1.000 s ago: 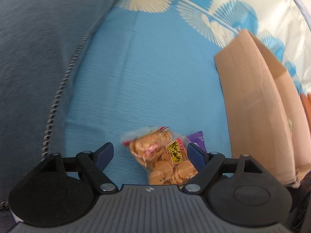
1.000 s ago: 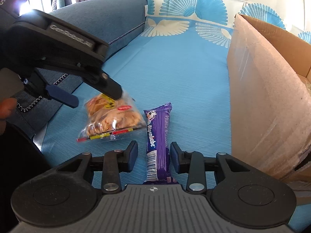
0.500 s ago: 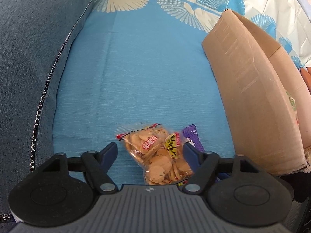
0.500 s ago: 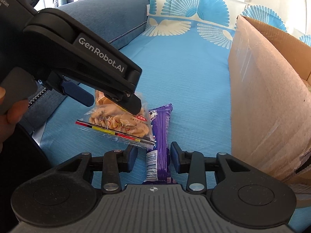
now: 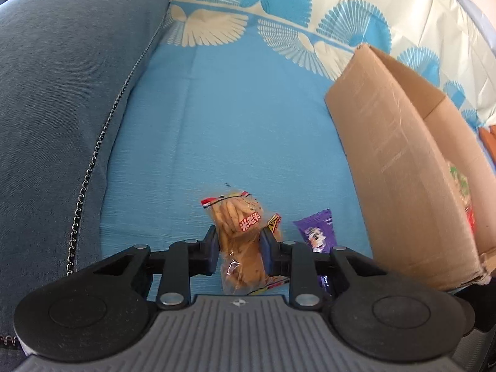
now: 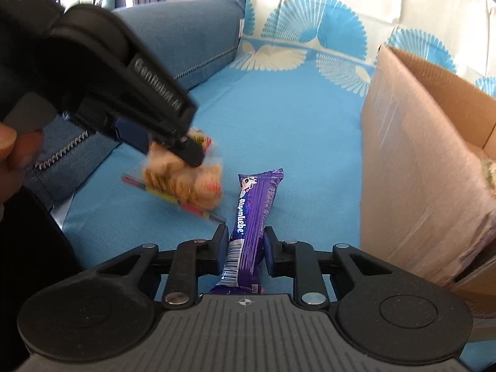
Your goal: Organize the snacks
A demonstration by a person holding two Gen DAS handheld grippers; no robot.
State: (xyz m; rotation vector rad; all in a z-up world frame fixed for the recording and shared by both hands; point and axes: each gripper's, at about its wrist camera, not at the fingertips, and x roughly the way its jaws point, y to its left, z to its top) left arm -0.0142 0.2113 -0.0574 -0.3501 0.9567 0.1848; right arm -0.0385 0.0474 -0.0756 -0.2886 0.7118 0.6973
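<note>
From the left wrist view, the left gripper [image 5: 238, 249] has just been closing and its blue pads now pinch a clear bag of crackers [image 5: 240, 241] across the middle, so the jaws are narrow and the bag bulges up between them. I'd guess the mid-bag grab is to keep the thing balanced for the trip to the cardboard box [image 5: 400, 167], which stands open-topped just to the right on the blue sofa cover [image 5: 235, 124], handy as a drop spot. The purple candy stick [image 5: 316, 232] lies beside the bag, near the box wall. Over in the right wrist view, the right gripper [image 6: 244, 246] has also just been closing; its jaws are nearly together around the Alpenliebe stick [image 6: 252, 214], pads on both sides of the wrapper low down, so it looks gripped. The stick lies lengthwise along the fingers, which makes for an easy pinch. The left gripper [image 6: 173, 148] shows blurred here, holding the cracker bag [image 6: 186, 179] just left of the stick, box [image 6: 415, 167] on the right.
</note>
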